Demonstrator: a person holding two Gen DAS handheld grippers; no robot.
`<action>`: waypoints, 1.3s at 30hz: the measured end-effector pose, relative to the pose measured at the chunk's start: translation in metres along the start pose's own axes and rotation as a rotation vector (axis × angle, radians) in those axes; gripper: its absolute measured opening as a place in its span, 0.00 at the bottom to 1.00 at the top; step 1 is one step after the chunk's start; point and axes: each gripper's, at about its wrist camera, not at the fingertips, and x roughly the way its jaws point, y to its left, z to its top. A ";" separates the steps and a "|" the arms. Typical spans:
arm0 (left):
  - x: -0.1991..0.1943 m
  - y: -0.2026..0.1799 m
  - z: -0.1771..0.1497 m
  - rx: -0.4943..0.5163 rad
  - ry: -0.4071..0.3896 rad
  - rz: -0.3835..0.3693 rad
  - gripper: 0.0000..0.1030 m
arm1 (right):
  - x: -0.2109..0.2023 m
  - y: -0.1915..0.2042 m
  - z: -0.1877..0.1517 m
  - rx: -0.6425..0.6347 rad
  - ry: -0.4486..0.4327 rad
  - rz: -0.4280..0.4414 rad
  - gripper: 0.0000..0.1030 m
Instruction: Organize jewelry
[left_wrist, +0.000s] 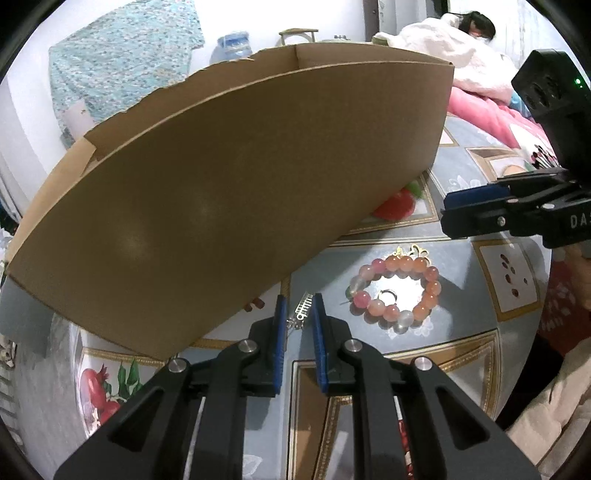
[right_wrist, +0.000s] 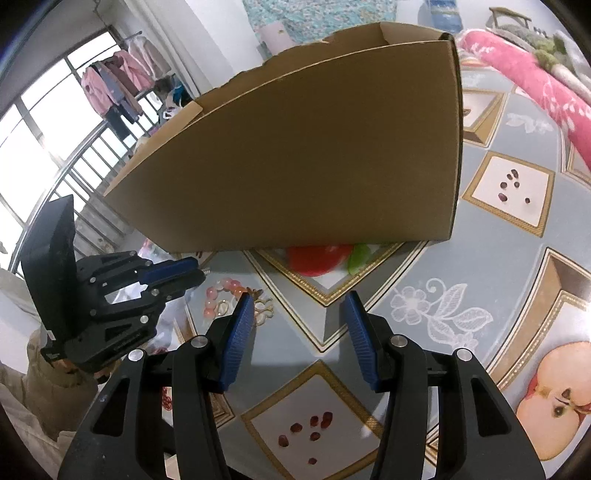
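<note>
While it's tiny and hard to make out, the silver piece (left_wrist: 301, 314) is what's being grabbed: it sits on the tablecloth (left_wrist: 461, 325) right at the foot of the cardboard box (left_wrist: 221, 184), and the left gripper (left_wrist: 300, 301) has its blue pads (left_wrist: 280, 325) drawn in close on either side of it. It runs slantwise across the narrow gap and looks pinched between them, so I'd call that a grip.

Just beside it is a bead bracelet (left_wrist: 395, 291) in pink, orange and pale beads, lying flat in a loop with a small ring (left_wrist: 386, 294) inside the circle. A gold charm (left_wrist: 410, 253) lies touching the far side of the bracelet. From the right wrist camera you can see the same bracelet (right_wrist: 225, 291) and charm (right_wrist: 264, 306) just past the left pad.

The right gripper (right_wrist: 299, 299) is spread wide with nothing between its pads, hanging over a bare patch of tablecloth near the box, off to the side of the jewelry. In the left view it pokes in from the right edge (left_wrist: 476, 210), pads apart there too.

The box is open-topped with a torn rim, and it's the biggest thing on the table. The cloth is grey-blue with printed apples, seeds and gold borders. Farther back there's a pink blanket (right_wrist: 535, 81) and clothes on a rack (right_wrist: 110, 85) by the window.
</note>
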 end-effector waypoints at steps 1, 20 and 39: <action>0.001 0.000 0.001 -0.001 0.004 -0.003 0.13 | -0.001 -0.001 0.000 0.003 -0.003 0.003 0.47; -0.021 0.011 -0.029 -0.160 -0.009 0.060 0.03 | -0.014 0.042 -0.018 -0.198 -0.019 0.057 0.47; -0.028 0.027 -0.052 -0.236 -0.095 0.023 0.03 | 0.021 0.101 -0.030 -0.542 0.102 -0.183 0.07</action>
